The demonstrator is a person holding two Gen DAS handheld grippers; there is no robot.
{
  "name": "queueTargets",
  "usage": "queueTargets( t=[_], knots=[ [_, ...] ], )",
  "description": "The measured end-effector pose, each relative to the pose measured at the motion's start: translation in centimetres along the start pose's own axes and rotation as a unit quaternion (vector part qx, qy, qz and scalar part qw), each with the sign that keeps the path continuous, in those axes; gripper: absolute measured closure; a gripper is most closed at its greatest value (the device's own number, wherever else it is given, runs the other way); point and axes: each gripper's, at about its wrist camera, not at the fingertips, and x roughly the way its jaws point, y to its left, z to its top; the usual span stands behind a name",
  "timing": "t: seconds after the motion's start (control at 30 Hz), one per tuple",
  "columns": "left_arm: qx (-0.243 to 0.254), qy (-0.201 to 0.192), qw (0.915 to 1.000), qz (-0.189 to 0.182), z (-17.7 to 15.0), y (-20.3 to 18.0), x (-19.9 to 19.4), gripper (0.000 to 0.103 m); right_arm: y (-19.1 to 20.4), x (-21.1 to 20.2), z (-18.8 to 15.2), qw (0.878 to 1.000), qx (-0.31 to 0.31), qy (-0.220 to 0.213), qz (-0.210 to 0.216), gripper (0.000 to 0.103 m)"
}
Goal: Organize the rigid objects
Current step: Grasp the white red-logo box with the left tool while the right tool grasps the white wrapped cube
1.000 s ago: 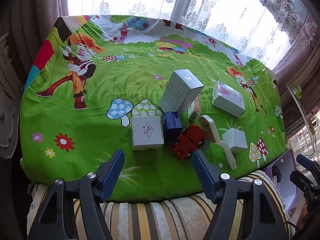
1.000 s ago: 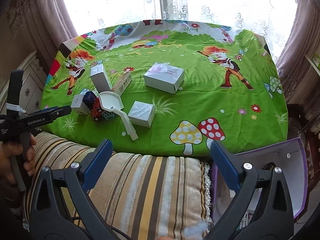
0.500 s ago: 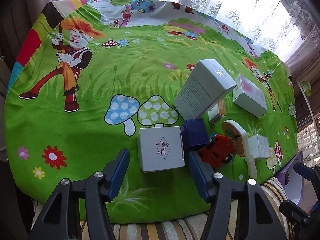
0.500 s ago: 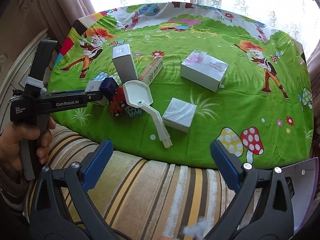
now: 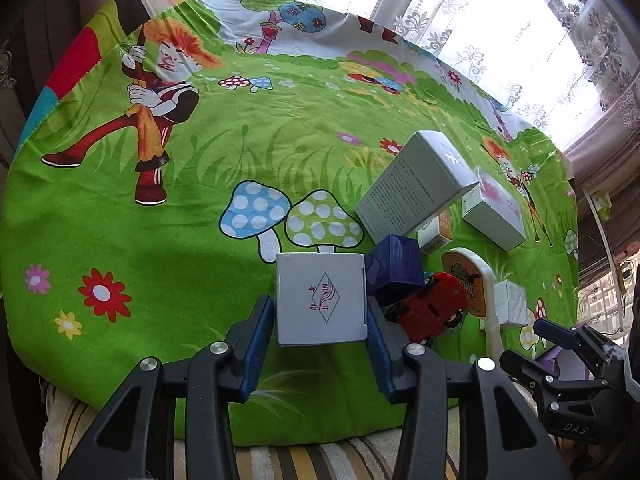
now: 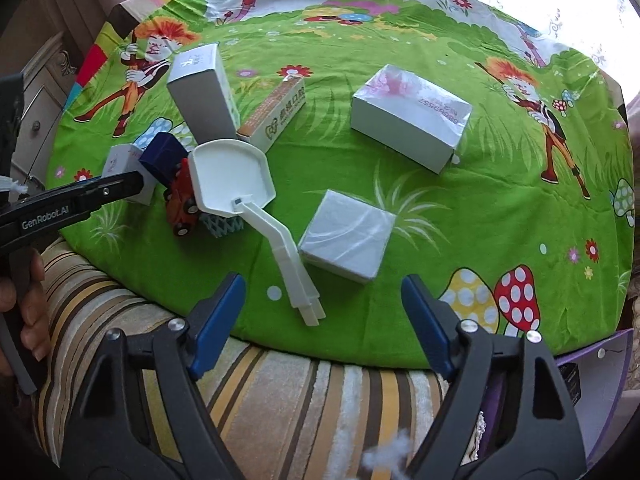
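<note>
A white square box with a red diamond logo lies on the green cartoon cloth. My left gripper has it between its closing jaws, the blue pads flush against both sides. Right of it sit a dark blue cube, a red toy car and a toy basketball hoop. My right gripper hangs over the cloth's near edge, jaws closing with nothing between them. Just beyond it lie a wrapped white cube and the hoop's stand.
A tall white box leans behind the hoop, beside a long orange-and-white box. A large white box with a pink print lies further back. A striped cushion runs under the near edge; a purple container stands at the right.
My left gripper came down and forward onto the logo box and its jaws narrowed around it. My right gripper dropped closer to the cloth's near edge and its jaws narrowed a little.
</note>
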Motion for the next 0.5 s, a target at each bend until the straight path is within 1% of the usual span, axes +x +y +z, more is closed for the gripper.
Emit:
queueTargets(
  t=[0.1,0.27,0.4,0.5],
  knots=[
    [0.001,-0.012,0.9999,-0.002,-0.3,-0.1,-0.5,0.057,-0.7,-0.2,0.2,1.000,0.021,-0.007,0.006,0.020],
    [0.009,-0.027,0.9996,0.000,-0.7,-0.4,-1.0,0.057,-1.2,-0.4,1.2,0.998,0.054,-0.026,0.004,0.020],
    [0.005,-0.035,0.9994,-0.002,-0.8,-0.1,-1.3,0.057,-1.9,0.6,1.9,0.996,0.084,-0.018,0.009,0.020],
    [0.005,-0.042,0.9991,-0.001,-0.9,-0.2,-1.5,0.057,-1.9,1.3,2.3,0.996,0.090,-0.011,0.008,0.020]
  ],
)
